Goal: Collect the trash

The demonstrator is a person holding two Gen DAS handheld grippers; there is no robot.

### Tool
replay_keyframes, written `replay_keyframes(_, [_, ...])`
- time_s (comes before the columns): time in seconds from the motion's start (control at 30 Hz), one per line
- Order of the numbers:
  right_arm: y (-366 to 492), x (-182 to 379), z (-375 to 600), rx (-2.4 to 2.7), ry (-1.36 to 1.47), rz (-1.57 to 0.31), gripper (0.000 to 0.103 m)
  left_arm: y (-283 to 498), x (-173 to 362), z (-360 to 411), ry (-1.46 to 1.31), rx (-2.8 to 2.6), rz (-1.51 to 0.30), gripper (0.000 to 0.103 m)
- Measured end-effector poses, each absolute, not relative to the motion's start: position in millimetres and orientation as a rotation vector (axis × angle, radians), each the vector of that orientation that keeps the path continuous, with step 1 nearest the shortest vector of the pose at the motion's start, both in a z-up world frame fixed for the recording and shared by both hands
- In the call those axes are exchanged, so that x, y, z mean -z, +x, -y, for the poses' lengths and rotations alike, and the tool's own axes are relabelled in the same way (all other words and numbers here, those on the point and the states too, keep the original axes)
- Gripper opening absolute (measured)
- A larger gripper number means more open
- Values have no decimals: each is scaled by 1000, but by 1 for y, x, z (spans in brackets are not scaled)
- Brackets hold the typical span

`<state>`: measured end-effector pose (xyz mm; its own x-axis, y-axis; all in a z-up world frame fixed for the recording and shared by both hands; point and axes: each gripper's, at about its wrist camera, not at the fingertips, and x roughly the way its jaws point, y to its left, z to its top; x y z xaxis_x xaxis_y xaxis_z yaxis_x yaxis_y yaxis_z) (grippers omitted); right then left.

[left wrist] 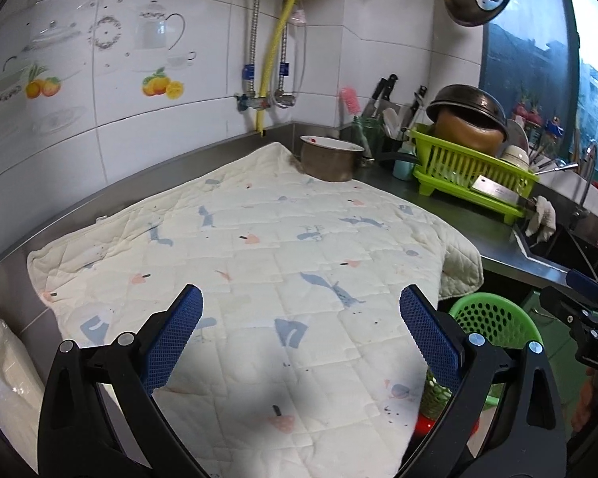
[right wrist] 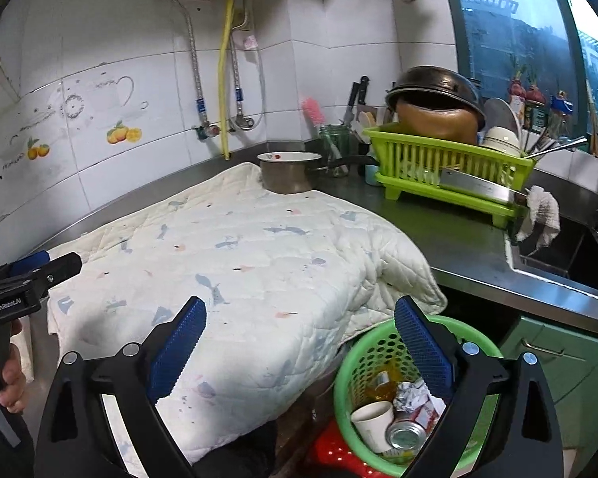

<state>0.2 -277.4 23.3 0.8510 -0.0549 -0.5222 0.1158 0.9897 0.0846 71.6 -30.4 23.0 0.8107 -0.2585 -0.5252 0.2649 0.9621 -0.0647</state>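
A green perforated trash basket (right wrist: 362,362) stands on a red stool below the counter's front edge. It holds a white paper cup (right wrist: 372,424), a metal can (right wrist: 406,436), crumpled foil (right wrist: 412,396) and a yellow wrapper. The basket also shows in the left wrist view (left wrist: 494,318). My right gripper (right wrist: 301,326) is open and empty above the quilt's edge and the basket. My left gripper (left wrist: 301,314) is open and empty over the white quilted cloth (left wrist: 259,247). No loose trash shows on the cloth.
A metal saucepan (left wrist: 329,159) sits at the cloth's far corner. A green dish rack (right wrist: 450,175) with pots, bowls and a cleaver stands to the right, then a sink (right wrist: 570,255) with a rag. A white plastic bag (left wrist: 4,374) lies at the left.
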Motion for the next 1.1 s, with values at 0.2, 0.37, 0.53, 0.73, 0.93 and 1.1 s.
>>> replay_keyframes(0.2, [0,-23,268,79,103,-548,93,72,-25,23,-1,271,-551,98])
replay_keyframes(0.37, [-3,-22,265,76,109,-549,93,70,-24,25,1,282,-555,98])
replay_keyframes(0.53, [-10,-23,264,78,106,-544,93,65,-23,29,9,297,-557,98])
replay_keyframes(0.73, [-25,-26,268,101,118,-526,94,56,-26,38,26,321,-546,98])
replay_keyframes(0.93, [-45,-28,271,129,133,-508,94,44,-27,46,48,351,-538,98])
replay_keyframes(1.1, [-57,-29,272,154,134,-505,94,36,-25,49,57,373,-541,98])
